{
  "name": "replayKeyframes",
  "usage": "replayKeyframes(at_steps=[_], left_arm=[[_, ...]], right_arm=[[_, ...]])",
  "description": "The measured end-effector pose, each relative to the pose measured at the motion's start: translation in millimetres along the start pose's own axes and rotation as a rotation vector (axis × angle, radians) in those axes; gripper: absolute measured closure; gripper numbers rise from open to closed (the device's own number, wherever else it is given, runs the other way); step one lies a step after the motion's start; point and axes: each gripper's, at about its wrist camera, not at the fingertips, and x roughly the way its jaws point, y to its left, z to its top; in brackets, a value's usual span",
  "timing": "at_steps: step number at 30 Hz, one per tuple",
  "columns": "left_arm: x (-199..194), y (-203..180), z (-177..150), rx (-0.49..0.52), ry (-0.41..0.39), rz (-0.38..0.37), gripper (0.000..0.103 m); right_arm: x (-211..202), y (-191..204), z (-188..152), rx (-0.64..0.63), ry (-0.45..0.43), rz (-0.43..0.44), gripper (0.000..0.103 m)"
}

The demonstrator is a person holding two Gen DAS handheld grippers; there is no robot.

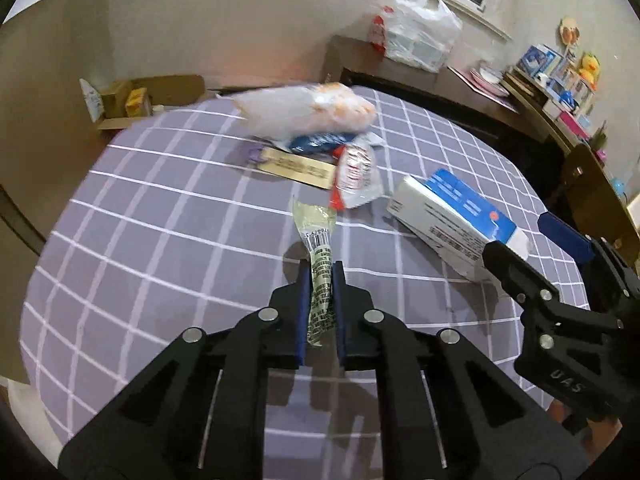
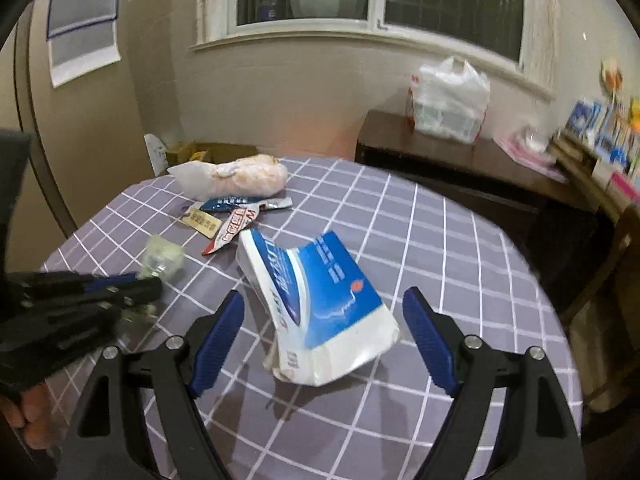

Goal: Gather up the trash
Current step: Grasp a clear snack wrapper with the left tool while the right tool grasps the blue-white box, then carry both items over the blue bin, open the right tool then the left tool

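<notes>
your left claw (image 1: 320, 276) has its blue pads pinched onto a pale green wrapper (image 1: 318, 248) with a barcode, the strip running up between the fingers and sticking out past the tips over the worktop (image 1: 160, 208). your right claw (image 2: 324, 320) stands wide open, its blue pads on either side of a crumpled blue and white carton (image 2: 320, 300) without touching it; the carton rests on the checked purple cloth, tilted, one end crushed. in the left wrist view the same carton lies to the right of the wrapper, with the right claw's black finger in front of its near corner.

farther back on the worktop there is a small heap of trash: a clear plastic bag (image 1: 312, 110) with something orange inside, a blue packet (image 1: 320, 142) under its edge, a red and white sachet (image 1: 354, 176) nearest you, and a flat tan card (image 1: 298, 168) with print on it lying to the left of the sachet. these sit close together, well apart from both claws.

behind the worktop a dark wooden sideboard (image 2: 440, 148) carries a white shopping bag (image 2: 450, 98) under the window. an open cardboard box (image 1: 132, 96) sits by the wall on the left. part of your hand (image 2: 28, 412) shows at the lower left edge of the right wrist view.
</notes>
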Motion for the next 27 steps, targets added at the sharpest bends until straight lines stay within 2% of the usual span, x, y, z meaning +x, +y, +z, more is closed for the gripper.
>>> replayKeyframes(at_steps=[3,5,7,8,13,18,22,27], left_arm=[[-9,11,0,-0.01,-0.022,0.02,0.092],[-13,16,0,-0.009,-0.031,0.035,0.092],[-19,22,-2,-0.016,-0.035,0.036,0.092],[-21,25,-2,-0.018,-0.038,0.036,0.092],[-43,42,-7,-0.04,-0.074,0.045,0.093],[-72,60,-16,-0.047,-0.107,0.036,0.093],[-98,82,-25,-0.069,-0.136,0.03,0.093],[-128,112,-41,-0.094,-0.159,0.031,0.093]], right_arm=[[11,13,1,-0.038,0.033,0.029,0.026],[24,17,0,-0.028,0.087,0.042,0.07],[36,19,-2,-0.015,0.145,0.061,0.075],[35,21,-2,-0.026,0.142,0.03,0.086],[18,33,-3,0.02,0.141,0.042,0.088],[-16,45,4,0.099,0.084,0.093,0.088],[-46,66,11,0.12,0.039,0.144,0.088],[-69,106,17,0.116,0.028,0.219,0.088]])
